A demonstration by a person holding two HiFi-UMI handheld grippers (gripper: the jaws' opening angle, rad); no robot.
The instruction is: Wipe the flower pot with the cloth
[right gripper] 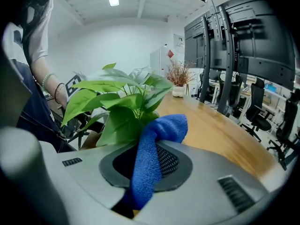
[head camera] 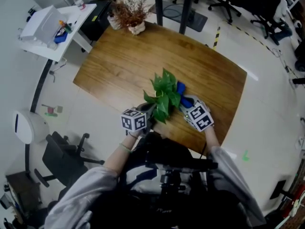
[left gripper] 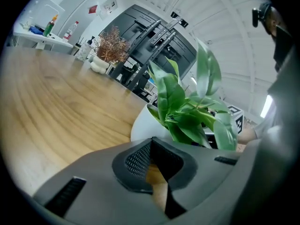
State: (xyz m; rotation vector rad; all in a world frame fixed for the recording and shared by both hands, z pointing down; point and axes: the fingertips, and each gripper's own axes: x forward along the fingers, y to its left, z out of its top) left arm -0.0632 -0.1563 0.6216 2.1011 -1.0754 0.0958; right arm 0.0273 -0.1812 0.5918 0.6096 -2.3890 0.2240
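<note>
A white flower pot with a leafy green plant stands near the front edge of the wooden table. My left gripper sits at the pot's left side. In the left gripper view its jaws are shut with nothing between them, and the pot is just beyond their tips. My right gripper is at the pot's right side, shut on a blue cloth. The cloth bunches up past the tips against the leaves and shows as a blue patch beside the plant. Leaves hide the pot in the head view.
A dried brown plant in a white vase stands at the table's far corner. A white side table with bottles is at the far left. A black office chair stands on the floor at the lower left.
</note>
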